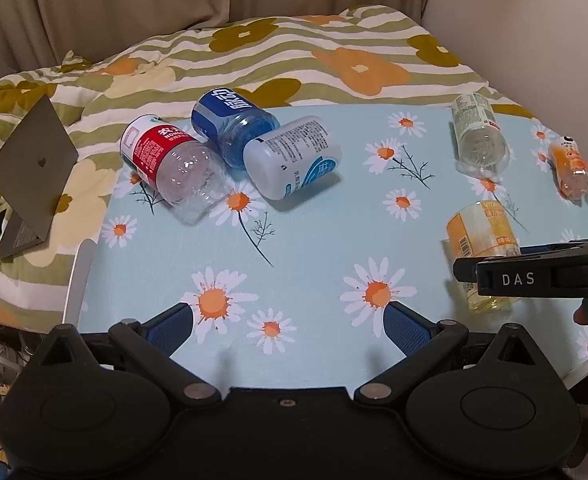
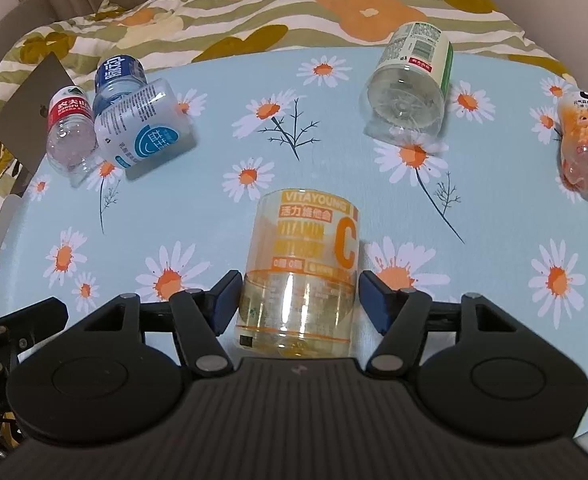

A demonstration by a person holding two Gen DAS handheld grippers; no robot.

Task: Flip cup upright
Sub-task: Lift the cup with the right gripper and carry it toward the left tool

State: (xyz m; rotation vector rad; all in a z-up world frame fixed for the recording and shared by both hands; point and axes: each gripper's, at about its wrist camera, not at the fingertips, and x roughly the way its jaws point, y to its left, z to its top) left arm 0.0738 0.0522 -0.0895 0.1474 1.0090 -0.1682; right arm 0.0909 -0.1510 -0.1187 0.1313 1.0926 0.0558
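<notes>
Right wrist view: only this view shows the right gripper (image 2: 300,300) with fingers spread, straddling the yellow cup (image 2: 300,276); contact with the pads cannot be confirmed.
Left wrist view: only this view shows the left gripper (image 1: 287,322) with fingers wide apart, holding nothing, above the table (image 1: 314,240).
Yellow cup: lying on its side, base toward the right gripper.
Green-label cup (image 2: 410,84): beyond the yellow cup, on its side.
Orange cup (image 2: 584,148): right of the yellow cup, near the table edge.
Three-cup cluster (image 2: 113,120): far left of the yellow cup, cups touching.
Laptop (image 1: 29,176): beyond the cluster, on the bedding.
</notes>
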